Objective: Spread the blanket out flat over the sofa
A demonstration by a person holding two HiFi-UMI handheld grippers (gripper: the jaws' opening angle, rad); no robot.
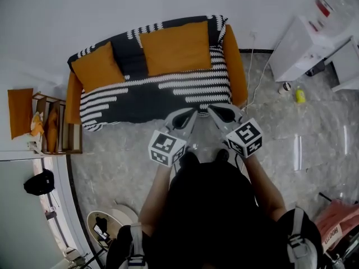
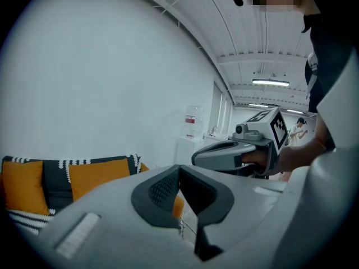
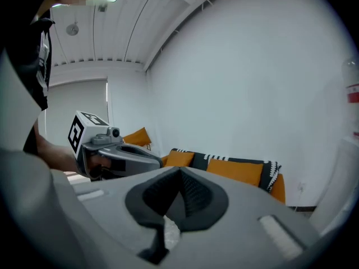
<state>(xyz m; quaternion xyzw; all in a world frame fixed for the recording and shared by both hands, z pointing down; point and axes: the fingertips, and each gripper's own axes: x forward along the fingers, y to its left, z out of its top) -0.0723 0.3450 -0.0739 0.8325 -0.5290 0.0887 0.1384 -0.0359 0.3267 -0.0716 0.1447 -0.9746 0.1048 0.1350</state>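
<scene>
**Blanket covers the sofa; both grippers hang closed and empty in front of it**

A black blanket (image 1: 157, 91) with white broken stripes lies over the sofa (image 1: 238, 66). It covers the backrest and seat and drops over the front edge. The orange arms at both ends are bare. Two orange cushions, a large one (image 1: 175, 46) and a smaller one (image 1: 96, 66), lean against the backrest on top of the blanket. The spreading looks close to finished.

The left gripper (image 1: 188, 114) and the right gripper (image 1: 216, 110) are side by side, just in front of the seat's front edge, above the floor. Each has its jaws pressed together with nothing between them.

Any further tug on the front hem could drag the blanket down off the backrest. The cushions pin the cloth, so pulling against them may bunch it or tip them over. The jaws would also have to open before taking any cloth.

A white cabinet (image 1: 303, 43) stands to the right, well apart from the sofa. A thin cable (image 1: 252, 88) trails down beside the sofa's right arm, and a small yellow object (image 1: 300, 96) sits on the marbled floor (image 1: 314, 144). A wooden rack (image 1: 56, 130) stands near the left end. Nothing lies between the person and the sofa.
</scene>
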